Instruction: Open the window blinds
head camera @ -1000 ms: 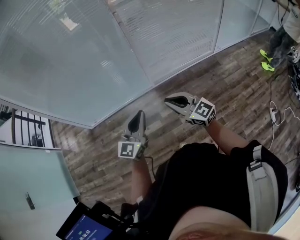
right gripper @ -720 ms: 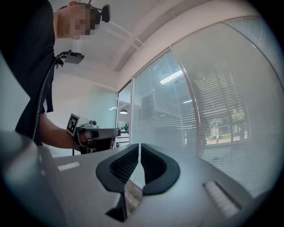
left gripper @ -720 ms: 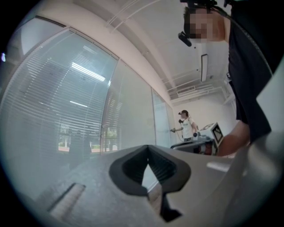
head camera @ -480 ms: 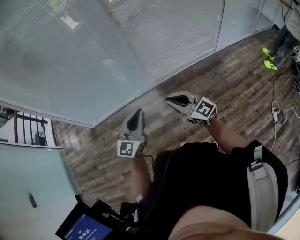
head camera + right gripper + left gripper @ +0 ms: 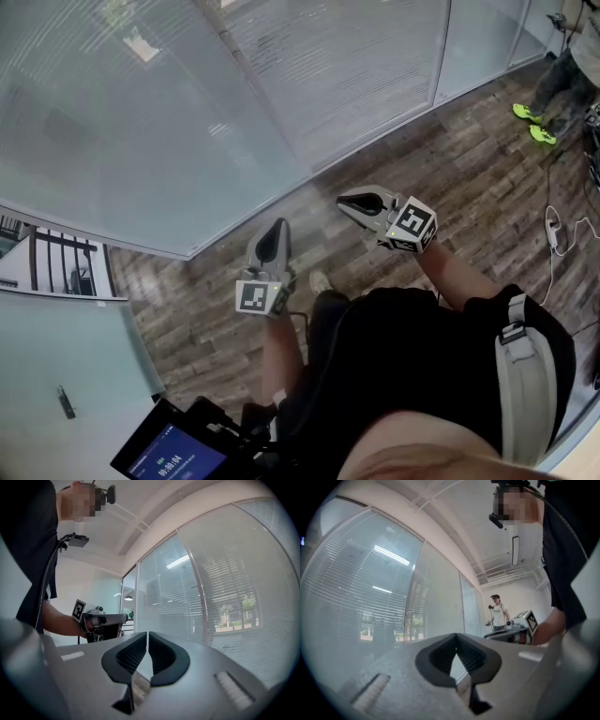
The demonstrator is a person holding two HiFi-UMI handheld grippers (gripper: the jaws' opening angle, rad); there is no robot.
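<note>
**Item:** window blinds point(image 5: 328, 66).
- Location: upper half of the head view, behind the glass wall panels.
- Condition: lowered full length, with slats spread across the panes. In the right gripper view, daylight and trees show faintly between the slats.
- Control: no cord, wand or knob can be made out in any view.

**Item:** left claw point(image 5: 272, 236).
- Location: centre of the frame, over the wood floor point(image 5: 450, 187), near the glass but not touching it.
- Condition: tips together, nothing between them.

**Item:** right claw point(image 5: 359, 202).
- Location: just right of the left one, also apart from the glass.
- Condition: pressed together, empty.

**Progress:** judged to be at the approach stage. Nothing has been done to the blinds. Locating the control, gripping it and working the slats open all remain.
</note>
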